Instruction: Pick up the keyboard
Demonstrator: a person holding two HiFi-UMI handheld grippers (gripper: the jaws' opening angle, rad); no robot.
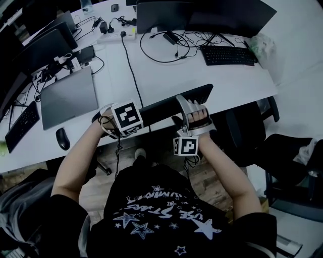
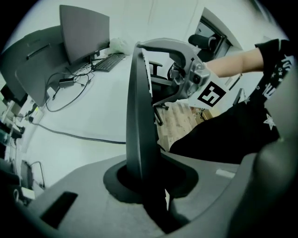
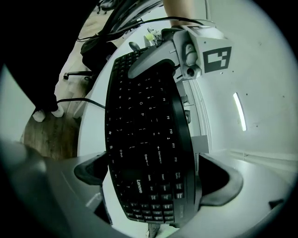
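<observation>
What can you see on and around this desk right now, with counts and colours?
desk: one, white, middle of the head view
held keyboard: one, black, at the near desk edge
other keyboards: two, black, far right and left edge
laptop: one, grey, closed, left of the held keyboard
mouse: one, black, in front of the laptop
monitors: several, dark, along the far and left sides
power strip: one, white, far side
cables: several, black, across the desk
left tongs: one, grey, shut on the held keyboard's end
right tongs: one, grey, shut across the held keyboard
</observation>
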